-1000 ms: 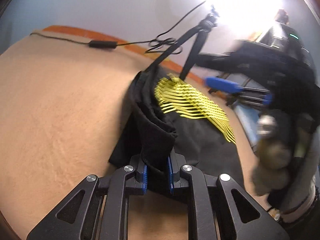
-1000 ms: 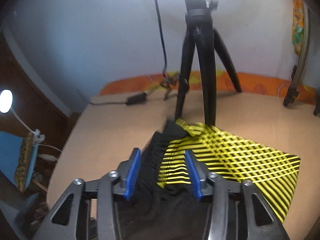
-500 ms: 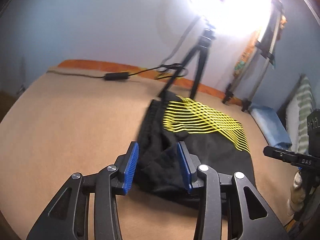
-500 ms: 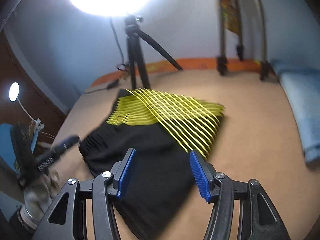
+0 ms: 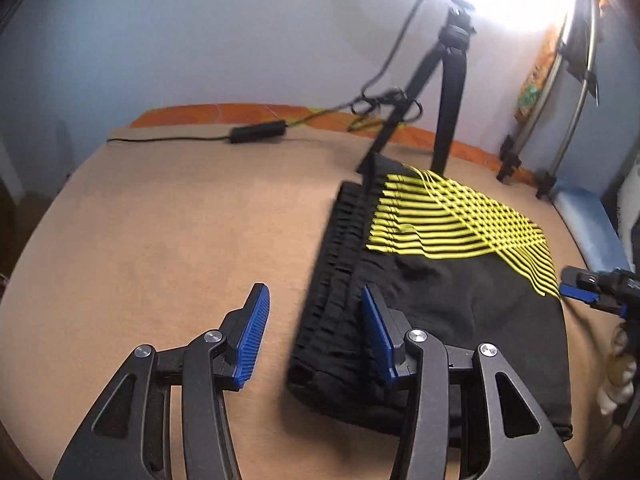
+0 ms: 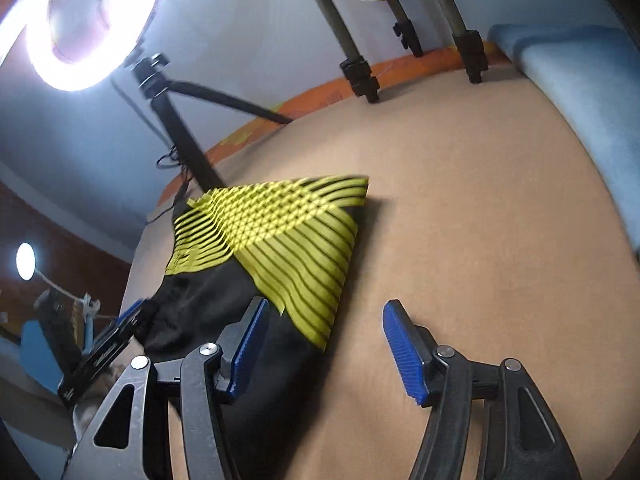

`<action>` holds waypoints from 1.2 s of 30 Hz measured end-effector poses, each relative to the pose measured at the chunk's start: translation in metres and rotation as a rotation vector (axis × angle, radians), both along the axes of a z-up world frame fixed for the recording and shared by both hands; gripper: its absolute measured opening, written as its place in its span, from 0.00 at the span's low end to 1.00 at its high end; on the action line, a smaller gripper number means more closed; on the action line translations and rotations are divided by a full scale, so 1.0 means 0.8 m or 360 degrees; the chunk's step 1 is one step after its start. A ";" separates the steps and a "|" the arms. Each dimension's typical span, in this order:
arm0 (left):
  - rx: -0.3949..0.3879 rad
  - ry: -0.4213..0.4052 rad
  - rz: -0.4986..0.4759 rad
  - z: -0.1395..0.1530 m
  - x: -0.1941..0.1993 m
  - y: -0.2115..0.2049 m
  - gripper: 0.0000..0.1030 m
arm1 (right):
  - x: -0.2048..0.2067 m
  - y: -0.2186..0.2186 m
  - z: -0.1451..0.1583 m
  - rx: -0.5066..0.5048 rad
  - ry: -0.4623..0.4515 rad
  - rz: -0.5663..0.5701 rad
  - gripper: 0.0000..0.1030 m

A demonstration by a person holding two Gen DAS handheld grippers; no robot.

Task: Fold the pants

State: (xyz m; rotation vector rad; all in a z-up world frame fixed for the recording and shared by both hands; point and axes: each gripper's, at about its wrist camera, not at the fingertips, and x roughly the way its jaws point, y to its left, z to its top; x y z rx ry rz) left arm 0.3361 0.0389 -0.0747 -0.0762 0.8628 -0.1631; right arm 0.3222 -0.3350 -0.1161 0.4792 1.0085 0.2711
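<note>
The black pants with yellow stripes (image 5: 452, 280) lie folded flat on the tan surface (image 5: 180, 240), gathered waistband at their left edge. My left gripper (image 5: 312, 336) is open and empty, above the waistband's near corner. In the right wrist view the pants (image 6: 280, 248) lie to the left. My right gripper (image 6: 324, 348) is open and empty, over their right edge. The right gripper also shows at the right edge of the left wrist view (image 5: 600, 292).
A black tripod (image 5: 444, 92) with a ring light (image 6: 92, 20) stands at the far edge behind the pants. A cable with a black box (image 5: 258, 134) lies along the back. Stand legs (image 6: 360, 68) and a blue cushion (image 6: 580, 92) are at the far right.
My left gripper let go of the waistband and opened, then drew back. The pants now lie flat. My right gripper swung away to the pants' right side.
</note>
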 end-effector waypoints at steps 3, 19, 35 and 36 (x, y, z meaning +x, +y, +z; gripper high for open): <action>-0.0203 0.0047 0.0014 0.009 -0.004 0.023 0.54 | 0.026 -0.005 -0.007 0.0038 0.0015 -0.0004 0.61; -0.0231 0.0172 -0.0121 0.001 0.074 -0.019 0.66 | 0.058 0.015 -0.012 0.0096 -0.0071 0.0084 0.60; 0.0088 0.0164 -0.0292 -0.029 0.111 -0.060 0.59 | 0.061 0.029 -0.012 -0.0080 -0.0145 0.0194 0.46; 0.0072 0.0154 -0.0307 -0.027 0.108 -0.061 0.43 | 0.061 0.029 -0.012 -0.0083 -0.0149 0.0186 0.44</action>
